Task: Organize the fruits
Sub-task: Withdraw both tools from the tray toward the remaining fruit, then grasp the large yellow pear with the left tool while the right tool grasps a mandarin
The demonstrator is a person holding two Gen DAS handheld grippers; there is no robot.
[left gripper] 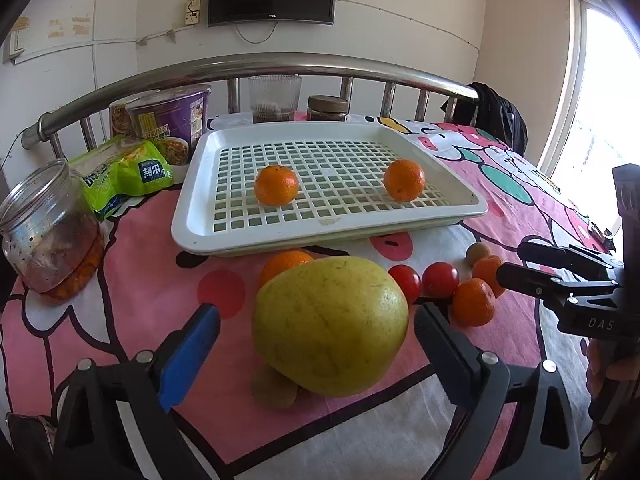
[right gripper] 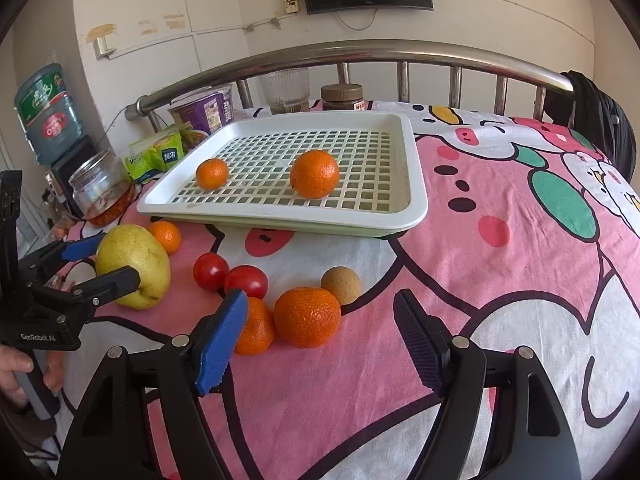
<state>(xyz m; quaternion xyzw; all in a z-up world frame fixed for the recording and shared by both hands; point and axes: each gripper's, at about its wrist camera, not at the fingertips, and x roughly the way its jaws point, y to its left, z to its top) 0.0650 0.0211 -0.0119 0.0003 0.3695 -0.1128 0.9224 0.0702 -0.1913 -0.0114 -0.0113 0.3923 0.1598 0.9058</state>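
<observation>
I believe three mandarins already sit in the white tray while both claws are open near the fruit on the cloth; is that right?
Not quite: the white tray holds two mandarins, not three, one on its left and one on its right, as the right wrist view shows. The rest stands: the left claw is open around the big yellow fruit, and the right claw is open near the fruit on the cloth.

You get bright daylight from the blown-out window (left gripper: 592,92) at right; shadows fall soft, focus stays sharp, fisheye edges bend and darken.

Both wrist views toward tray (left gripper: 192,236)
</observation>
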